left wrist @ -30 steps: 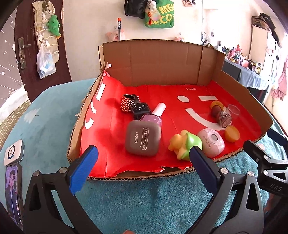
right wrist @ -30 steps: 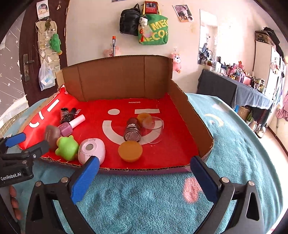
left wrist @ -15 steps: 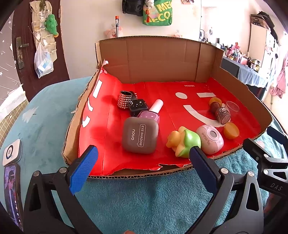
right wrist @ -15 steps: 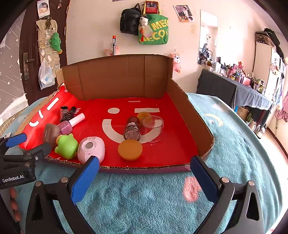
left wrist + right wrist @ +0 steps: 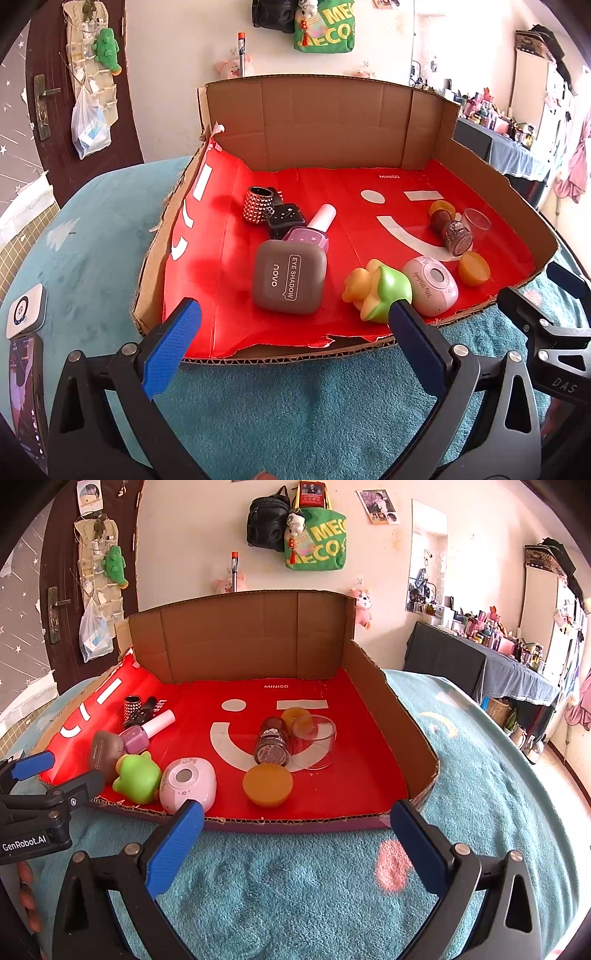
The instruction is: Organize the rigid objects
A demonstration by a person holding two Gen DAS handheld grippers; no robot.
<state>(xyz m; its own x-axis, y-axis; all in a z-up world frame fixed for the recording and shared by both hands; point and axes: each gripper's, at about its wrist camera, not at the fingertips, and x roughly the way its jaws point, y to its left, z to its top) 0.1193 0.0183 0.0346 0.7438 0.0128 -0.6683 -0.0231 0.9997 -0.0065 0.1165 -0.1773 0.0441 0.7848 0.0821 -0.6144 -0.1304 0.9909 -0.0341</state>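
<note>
Your left gripper (image 5: 291, 325) and right gripper (image 5: 295, 823) both hang with jaws spread wide, holding nothing; the eye shadow case (image 5: 290, 282) lies mid-frame in the cardboard tray (image 5: 317, 122).

Left wrist view: low, close before cardboard tray (image 5: 303, 114), facing its left half. Right wrist view: low, close, facing tray's right half. Shared: red tray floor, pink case (image 5: 188, 782).

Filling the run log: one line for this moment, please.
left tool open, empty | right tool open, empty | both short of red-lined cardboard tray | grey eye-shadow case untouched
</note>
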